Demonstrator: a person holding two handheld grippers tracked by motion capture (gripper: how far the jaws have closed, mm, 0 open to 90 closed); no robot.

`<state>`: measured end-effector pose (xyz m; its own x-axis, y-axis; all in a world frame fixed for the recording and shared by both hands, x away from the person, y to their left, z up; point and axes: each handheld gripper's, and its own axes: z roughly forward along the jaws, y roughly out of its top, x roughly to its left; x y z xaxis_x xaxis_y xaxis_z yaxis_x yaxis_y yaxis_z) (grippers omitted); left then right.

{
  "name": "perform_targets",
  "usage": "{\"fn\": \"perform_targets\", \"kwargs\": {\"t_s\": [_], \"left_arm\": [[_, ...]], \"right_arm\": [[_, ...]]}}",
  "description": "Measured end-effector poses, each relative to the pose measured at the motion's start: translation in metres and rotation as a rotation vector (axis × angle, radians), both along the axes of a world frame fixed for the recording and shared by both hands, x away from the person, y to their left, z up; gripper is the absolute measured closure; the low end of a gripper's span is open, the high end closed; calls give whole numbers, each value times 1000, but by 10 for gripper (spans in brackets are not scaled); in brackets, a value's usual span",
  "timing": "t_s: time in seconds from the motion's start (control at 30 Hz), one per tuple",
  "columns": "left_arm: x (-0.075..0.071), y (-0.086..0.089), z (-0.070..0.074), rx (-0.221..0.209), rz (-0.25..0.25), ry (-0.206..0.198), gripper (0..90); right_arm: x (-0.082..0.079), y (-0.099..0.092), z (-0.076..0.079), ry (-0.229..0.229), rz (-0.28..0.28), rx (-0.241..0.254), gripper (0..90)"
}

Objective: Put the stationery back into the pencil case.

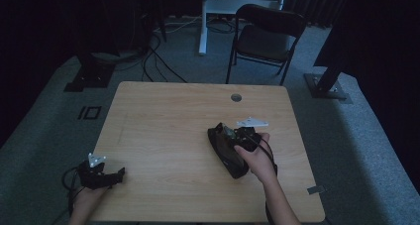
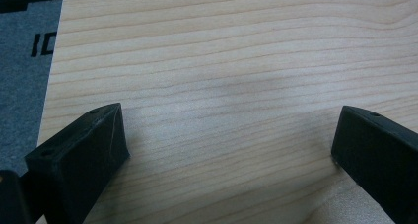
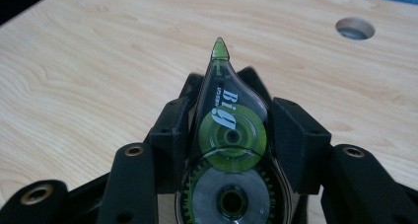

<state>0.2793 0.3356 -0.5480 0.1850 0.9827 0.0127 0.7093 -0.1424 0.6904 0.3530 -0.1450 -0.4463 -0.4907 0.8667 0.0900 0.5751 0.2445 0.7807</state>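
Note:
A clear teardrop-shaped correction tape dispenser [image 3: 224, 93] with green wheels inside stands on edge between the jaws of my right gripper [image 3: 235, 130]. Its green tip points away across the wooden table [image 3: 98, 61]. The black pads press on both of its sides. In the high view, the right gripper [image 1: 224, 133] is right of the table's middle, held by a hand, with the dispenser [image 1: 227, 131] in it. My left gripper [image 1: 118, 175] rests at the table's front left corner. Its jaws [image 2: 229, 150] stand wide apart over bare wood with nothing between them.
A round cable hole [image 1: 236, 97] is in the table near the far edge, also seen as the cable hole [image 3: 355, 28]. A black folding chair [image 1: 267, 36] and a white desk leg [image 1: 202, 22] stand beyond the table on grey carpet. Cables lie on the floor at the far left.

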Motion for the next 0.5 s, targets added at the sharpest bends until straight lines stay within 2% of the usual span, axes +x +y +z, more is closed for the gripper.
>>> {"fn": "perform_targets", "kwargs": {"t_s": [0.13, 0.5], "left_arm": [[0, 0, 0, 0, 0, 0, 6], [0, 0, 0, 0, 0, 0, 6]], "right_arm": [[1, 2, -7, 22, -12, -17, 501], [7, 12, -23, 80, 1, -52, 501]]}}
